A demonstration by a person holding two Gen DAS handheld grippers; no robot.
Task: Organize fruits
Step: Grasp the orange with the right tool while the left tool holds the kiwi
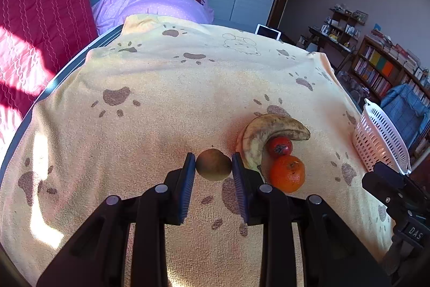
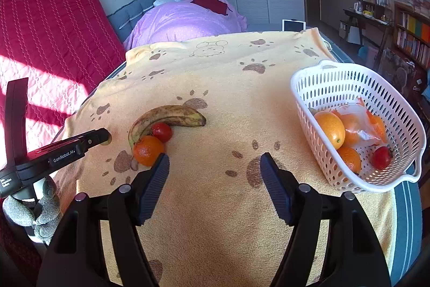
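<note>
A small brown-green round fruit (image 1: pixel 213 164) sits pinched between two blue pads. At its three o'clock lies a spotted, overripe banana (image 1: pixel 271 131), curved over a red tomato (image 1: pixel 280 146) — both touching. An orange mandarin (image 1: pixel 287 173) rests at the tomato's six o'clock. Well off at three o'clock, a white slotted basket (image 2: pixel 317 88) holds oranges, a tomato and a plastic bag — tilted.
</note>
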